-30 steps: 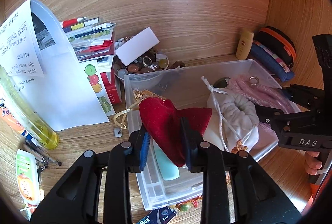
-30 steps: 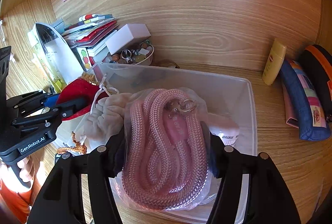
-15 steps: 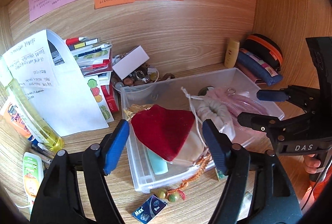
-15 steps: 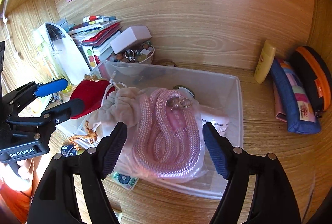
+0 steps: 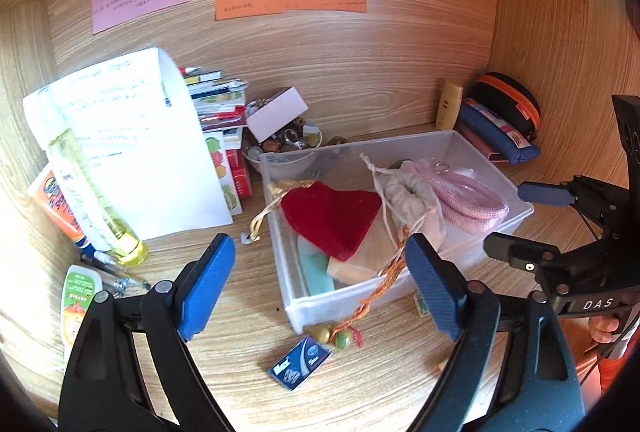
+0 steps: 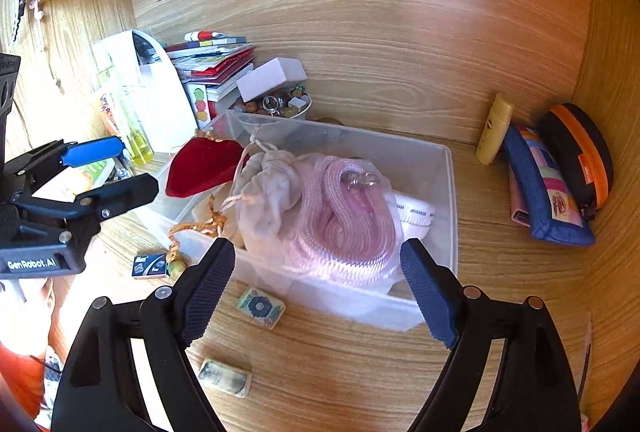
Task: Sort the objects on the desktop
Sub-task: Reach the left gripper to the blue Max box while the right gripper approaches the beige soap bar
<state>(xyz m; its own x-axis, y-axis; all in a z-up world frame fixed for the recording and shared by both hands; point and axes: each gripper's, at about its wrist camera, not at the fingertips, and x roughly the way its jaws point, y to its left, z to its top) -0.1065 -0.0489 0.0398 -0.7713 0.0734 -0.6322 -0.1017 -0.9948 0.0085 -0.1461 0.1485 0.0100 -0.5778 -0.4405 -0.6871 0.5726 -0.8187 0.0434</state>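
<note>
both grippers opening over the bin

wood-grain bench (image 5: 224, 316), wood-panelled alcove. clear bin (image 6: 436, 184) holds red pouch (image 5: 332, 220) and pink rope (image 6: 340, 220). left gripper (image 5: 320, 288) and right gripper (image 6: 316, 288) spreading, empty, nearer than the bin.

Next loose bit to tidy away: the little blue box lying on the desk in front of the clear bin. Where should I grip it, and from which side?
Take the little blue box across its two long edges, coming down from above with the left hand-held gripper, whose jaws are opening and empty. It lies flat on the desk and skewed, so turn the wrist to match. Keep clear of the beaded tassel just beside it.
</note>
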